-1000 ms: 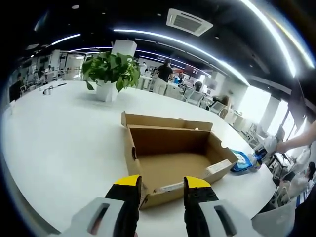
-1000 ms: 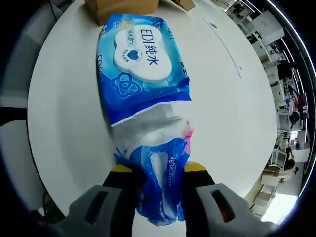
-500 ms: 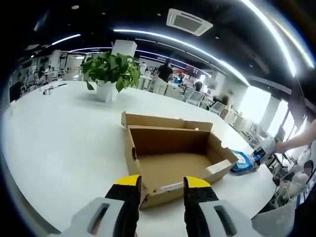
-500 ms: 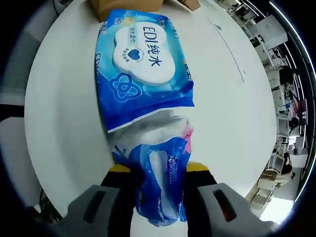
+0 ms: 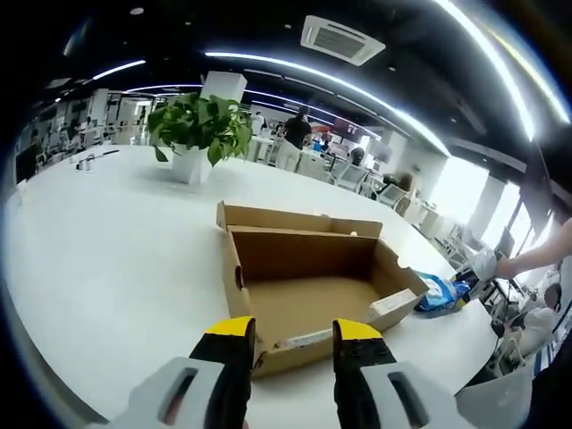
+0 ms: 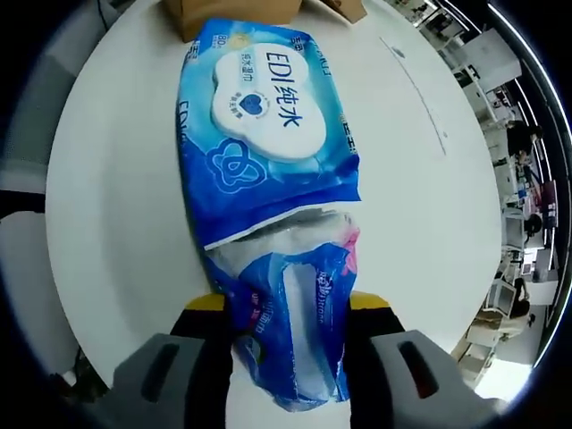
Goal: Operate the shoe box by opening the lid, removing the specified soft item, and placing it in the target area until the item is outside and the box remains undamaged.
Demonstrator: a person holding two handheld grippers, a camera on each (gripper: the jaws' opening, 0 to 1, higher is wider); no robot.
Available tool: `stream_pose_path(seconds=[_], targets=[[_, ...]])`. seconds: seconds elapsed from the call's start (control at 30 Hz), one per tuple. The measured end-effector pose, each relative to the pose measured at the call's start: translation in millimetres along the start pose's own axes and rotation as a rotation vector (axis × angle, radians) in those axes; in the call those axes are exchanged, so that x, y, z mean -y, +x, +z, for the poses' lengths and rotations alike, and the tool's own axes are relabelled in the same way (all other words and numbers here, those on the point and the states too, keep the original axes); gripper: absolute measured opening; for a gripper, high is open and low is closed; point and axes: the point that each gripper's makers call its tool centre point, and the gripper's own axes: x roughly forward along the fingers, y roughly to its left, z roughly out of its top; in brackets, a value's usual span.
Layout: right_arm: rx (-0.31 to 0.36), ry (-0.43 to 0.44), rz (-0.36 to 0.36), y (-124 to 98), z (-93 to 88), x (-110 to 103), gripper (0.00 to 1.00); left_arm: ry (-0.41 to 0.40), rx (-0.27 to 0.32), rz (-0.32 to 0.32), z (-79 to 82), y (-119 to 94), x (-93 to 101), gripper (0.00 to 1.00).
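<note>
Big white table [image 5: 107, 259] under everything, with the cardboard shoe box [image 5: 308, 299] sitting open and empty at 12 o'clock from the left gripper [image 5: 292, 332], whose jaws hang spread apart and pinch nothing, just short of the box's near edge. Blue wipes pack [image 6: 268, 170] lying outside the box on the table at 12 o'clock from the right gripper [image 6: 288, 304], crinkled tail end still between the jaws, which look a touch wider than half a second ago, so cannot tell if still pinched or just let go. Probably means the placing step is wrapping up, box looking undamaged, wipes seen from the left gripper view at roughly 3 o'clock of the box.
</note>
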Motion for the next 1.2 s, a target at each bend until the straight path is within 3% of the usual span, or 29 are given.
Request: stream_pose_path(seconds=[0.6, 0.8, 1.2], targets=[[0.055, 0.098, -0.043, -31.3, -6.5, 3.0, 0.42, -0.017, 0.006, -0.022, 0.4, 0.9, 2.6, 0.35], [0.1, 0.279, -0.051, -38.2, -10.6, -4.7, 0.42, -0.038, 0.012, -0.02, 1.1, 0.5, 0.8, 0.35], [0.184, 0.477, -0.085, -57.2, -7.5, -15.1, 0.41, -0.056, 0.013, -0.044, 0.5, 0.0, 4.9, 0.35]])
